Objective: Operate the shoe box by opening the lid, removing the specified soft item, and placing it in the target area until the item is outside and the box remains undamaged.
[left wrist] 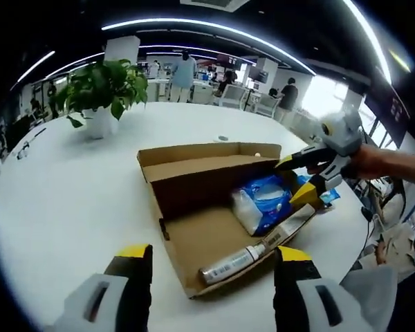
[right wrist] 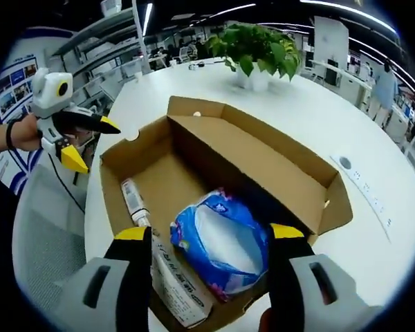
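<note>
An open cardboard shoe box (left wrist: 194, 187) (right wrist: 263, 162) lies on the white table, its lid folded back. Inside lie a soft blue-and-white plastic pack (left wrist: 263, 202) (right wrist: 221, 238), a white spray bottle (left wrist: 232, 263) (right wrist: 133, 200) and a long white carton (left wrist: 290, 225) (right wrist: 173, 277). My left gripper (left wrist: 211, 270) is open just in front of the box's near corner; it also appears at the left of the right gripper view (right wrist: 79, 142), open. My right gripper (right wrist: 211, 252) is open, its jaws on either side of the blue pack; the left gripper view has it (left wrist: 306, 176) over the box's right end.
A potted green plant (left wrist: 100, 90) (right wrist: 259, 52) stands on the far part of the table (left wrist: 69, 200) (right wrist: 373, 138). A small round disc (right wrist: 344, 162) and a thin strip lie on the table beyond the box. A grey chair (right wrist: 45, 228) sits beside the table edge. People stand in the background.
</note>
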`<state>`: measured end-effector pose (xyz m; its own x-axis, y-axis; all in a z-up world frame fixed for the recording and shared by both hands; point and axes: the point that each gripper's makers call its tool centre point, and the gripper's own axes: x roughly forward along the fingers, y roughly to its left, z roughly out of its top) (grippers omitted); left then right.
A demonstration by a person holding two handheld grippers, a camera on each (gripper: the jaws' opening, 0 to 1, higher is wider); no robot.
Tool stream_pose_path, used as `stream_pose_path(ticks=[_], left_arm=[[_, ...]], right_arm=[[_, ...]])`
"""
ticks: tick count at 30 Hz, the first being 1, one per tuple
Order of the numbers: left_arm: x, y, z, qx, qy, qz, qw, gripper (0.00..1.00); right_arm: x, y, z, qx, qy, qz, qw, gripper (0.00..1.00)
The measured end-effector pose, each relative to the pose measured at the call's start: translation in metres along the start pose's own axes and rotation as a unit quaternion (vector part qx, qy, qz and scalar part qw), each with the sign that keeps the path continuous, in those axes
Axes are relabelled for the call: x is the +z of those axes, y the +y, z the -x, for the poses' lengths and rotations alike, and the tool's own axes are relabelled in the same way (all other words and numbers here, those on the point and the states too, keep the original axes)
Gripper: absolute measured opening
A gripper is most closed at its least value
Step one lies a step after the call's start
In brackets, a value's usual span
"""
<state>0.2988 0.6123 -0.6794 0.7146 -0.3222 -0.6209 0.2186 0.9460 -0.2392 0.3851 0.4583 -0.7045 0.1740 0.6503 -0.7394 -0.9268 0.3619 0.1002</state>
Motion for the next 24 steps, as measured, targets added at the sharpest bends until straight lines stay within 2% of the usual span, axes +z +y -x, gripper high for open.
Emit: stream_pose_path(ticks=[3, 7, 10, 14, 17, 24], left_arm=[[0.003, 0.002, 0.003, -0.005, -0.015, 0.012, 0.9998, 0.75], [0.006, 0.002, 0.004, -0.019, -0.028, 0.022, 0.9992, 0.82], [0.004, 0.003, 0.005, -0.026, -0.025, 0.023, 0.9991, 0.79], [0.006, 0.006, 0.010, -0.023, -0.034, 0.017, 0.9990, 0.61], [0.010, 0.010, 0.015, -0.018, -0.049, 0.013, 0.9986, 0.51], [0.009, 0.017, 0.021, -0.018, -0.051, 0.024, 0.9983, 0.37]], right_arm=[[-0.002, 0.002, -0.004, 0.005, 0.016, 0.018, 0.9997, 0.64], [-0.007, 0.002, -0.011, 0.009, 0.039, 0.038, 0.9985, 0.63], [-0.011, 0.001, -0.016, 0.012, 0.058, 0.056, 0.9966, 0.63], [-0.017, -0.001, -0.020, 0.010, 0.083, 0.087, 0.9926, 0.62], [-0.019, -0.001, -0.026, 0.014, 0.091, 0.094, 0.9913, 0.62], [-0.021, -0.004, -0.035, 0.016, 0.109, 0.115, 0.9872, 0.61]])
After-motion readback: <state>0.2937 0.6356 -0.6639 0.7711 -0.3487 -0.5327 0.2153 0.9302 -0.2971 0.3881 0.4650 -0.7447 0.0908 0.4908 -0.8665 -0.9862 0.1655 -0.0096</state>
